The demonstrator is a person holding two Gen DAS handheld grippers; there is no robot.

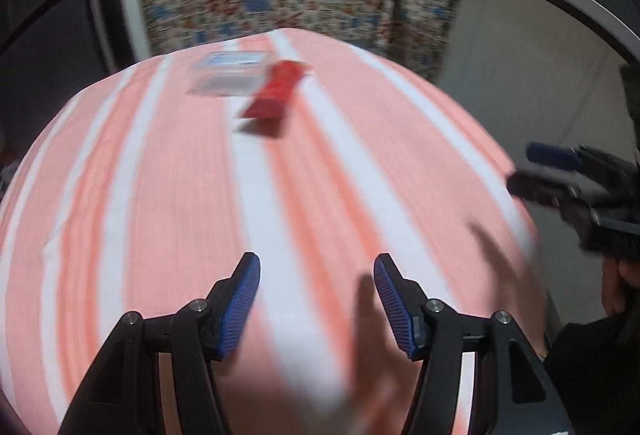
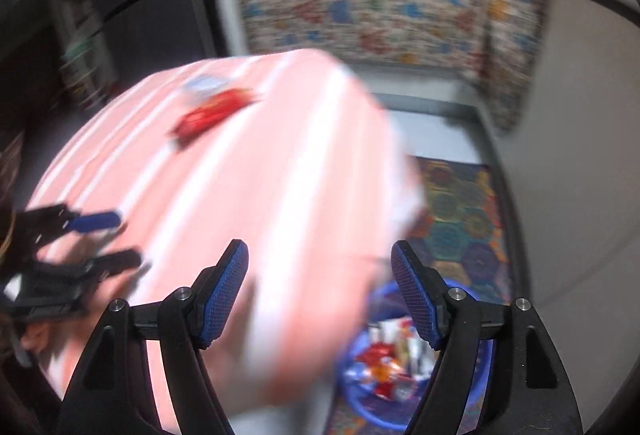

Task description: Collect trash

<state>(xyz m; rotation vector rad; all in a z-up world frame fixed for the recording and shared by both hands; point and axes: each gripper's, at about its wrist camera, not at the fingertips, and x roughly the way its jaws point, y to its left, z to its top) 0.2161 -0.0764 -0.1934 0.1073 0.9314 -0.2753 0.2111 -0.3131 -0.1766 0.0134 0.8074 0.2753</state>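
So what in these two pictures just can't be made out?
- Red wrapper: its print is unreadable in both views, smeared by motion blur.
- Clear packet beside it: contents are unclear, blurred in both views.
- Blue basin, right wrist view: the table edge and the right tool hide part of it, and the trash inside is too blurred to name.
- Right tool in the left wrist view: cut off by the frame's right edge.

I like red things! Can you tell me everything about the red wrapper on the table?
The red wrapper is long and flat, bright red, and looks like shiny plastic; blur hides any print. It lies slanted on the striped pink and white cloth at the table's far end. Its far end touches or overlaps a clear packet with a blue label. Neither gripper is touching it, and nothing sits on top of it.
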